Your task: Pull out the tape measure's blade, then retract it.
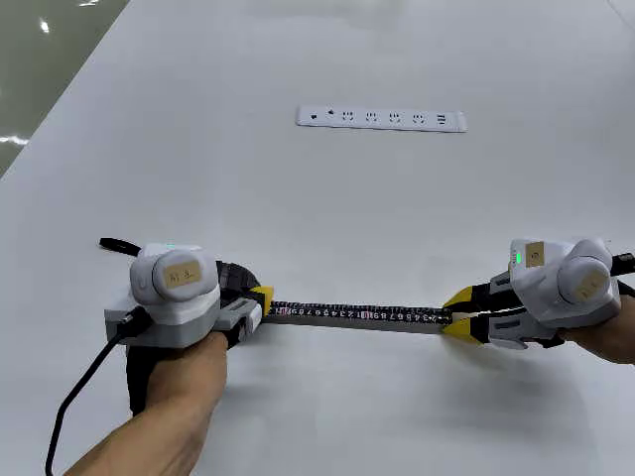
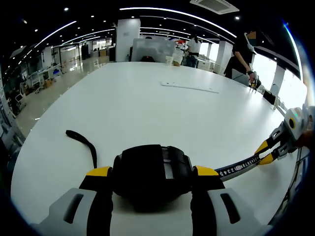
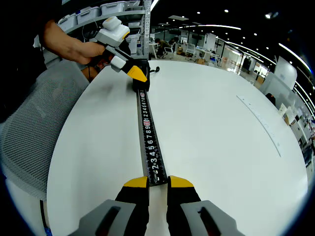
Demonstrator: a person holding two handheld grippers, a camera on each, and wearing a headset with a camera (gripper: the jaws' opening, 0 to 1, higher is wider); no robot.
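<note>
The black tape measure case [image 2: 152, 174] sits on the white table, clamped between the yellow-tipped jaws of my left gripper [image 1: 260, 302]. Its dark blade [image 1: 357, 315] with white numbers stretches right across the table to my right gripper [image 1: 458, 315], which is shut on the blade's end [image 3: 158, 179]. In the right gripper view the blade [image 3: 146, 132] runs straight away to the case [image 3: 142, 69] and the left gripper [image 3: 133, 73]. A black wrist strap [image 2: 83, 142] trails from the case to the left.
A white power strip [image 1: 381, 119] lies farther back on the table [image 1: 298, 218]. A black cable [image 1: 84, 392] hangs from the left gripper. People stand at the far end of the room [image 2: 243, 49].
</note>
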